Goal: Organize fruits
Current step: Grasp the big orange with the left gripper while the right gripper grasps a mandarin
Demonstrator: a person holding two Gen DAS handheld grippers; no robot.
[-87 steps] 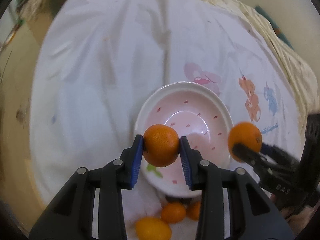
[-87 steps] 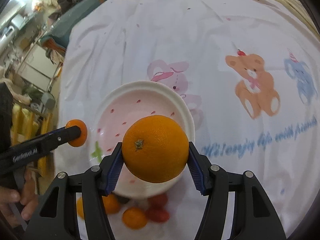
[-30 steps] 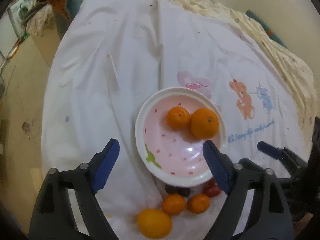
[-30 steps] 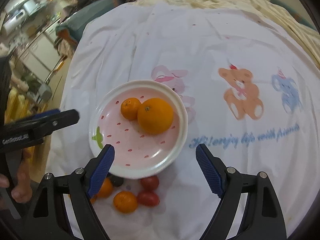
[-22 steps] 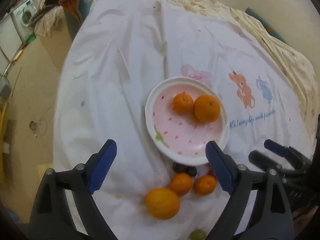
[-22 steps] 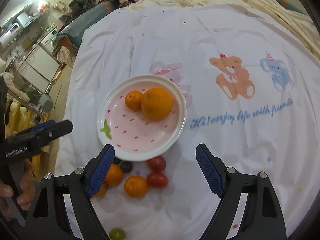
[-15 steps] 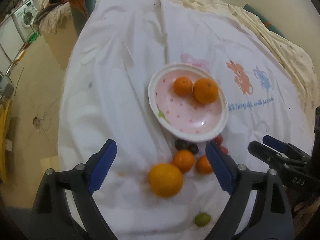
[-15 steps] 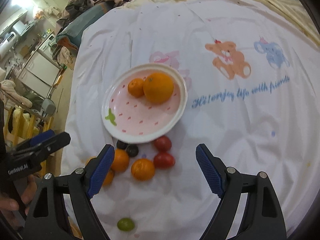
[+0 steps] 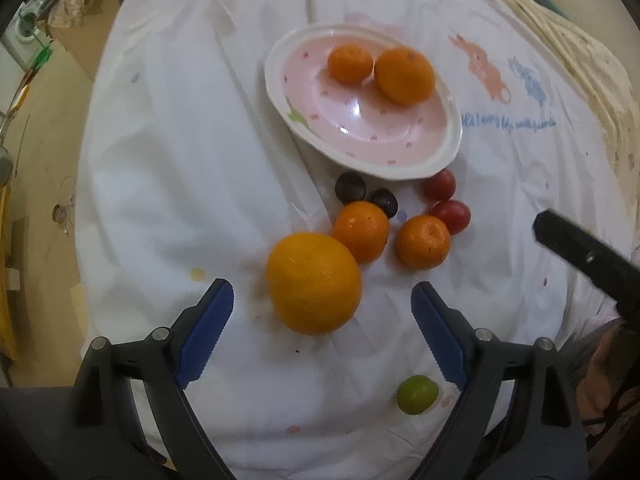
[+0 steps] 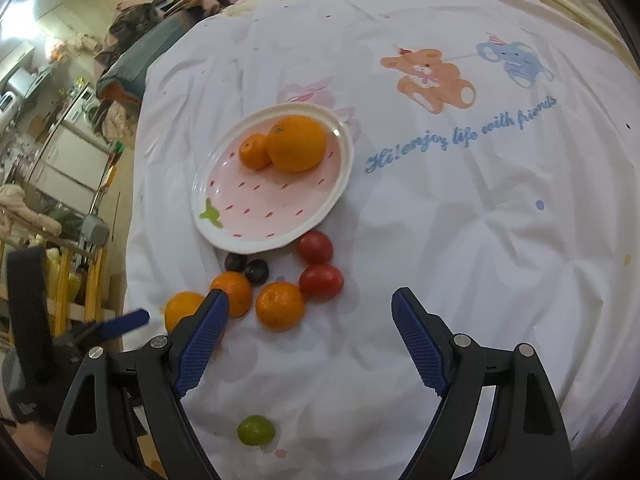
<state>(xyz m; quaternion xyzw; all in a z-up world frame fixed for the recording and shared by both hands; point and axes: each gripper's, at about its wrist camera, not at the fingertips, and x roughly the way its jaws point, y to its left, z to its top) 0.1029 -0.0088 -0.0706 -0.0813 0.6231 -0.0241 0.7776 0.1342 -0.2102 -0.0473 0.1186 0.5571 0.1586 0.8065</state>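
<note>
A pink strawberry-print plate (image 9: 440, 156) (image 10: 212, 184) holds a small mandarin (image 9: 350, 65) (image 10: 254, 151) and a bigger orange (image 9: 405, 75) (image 10: 297, 143). Loose on the cloth near the plate lie a large orange (image 9: 314, 282) (image 10: 182, 309), two mandarins (image 9: 361, 231) (image 9: 423, 242) (image 10: 280, 306), two red tomatoes (image 9: 451, 216) (image 10: 321, 282), two dark grapes (image 9: 351, 188) (image 10: 256, 271) and a green grape (image 9: 417, 394) (image 10: 256, 430). My left gripper (image 9: 322, 332) is open and empty, with the large orange between its tips. My right gripper (image 10: 308, 336) is open and empty, just short of the mandarins.
A white printed cloth (image 10: 460, 208) covers a round table; its left edge drops to the floor (image 9: 36, 128). The right gripper's arm shows at the right of the left wrist view (image 9: 584, 256). Furniture and clutter stand at the far left (image 10: 60, 140).
Both grippers let go of their oranges onto the plate, then drew back toward the near edge. The loose fruit now lies close in front of them.
</note>
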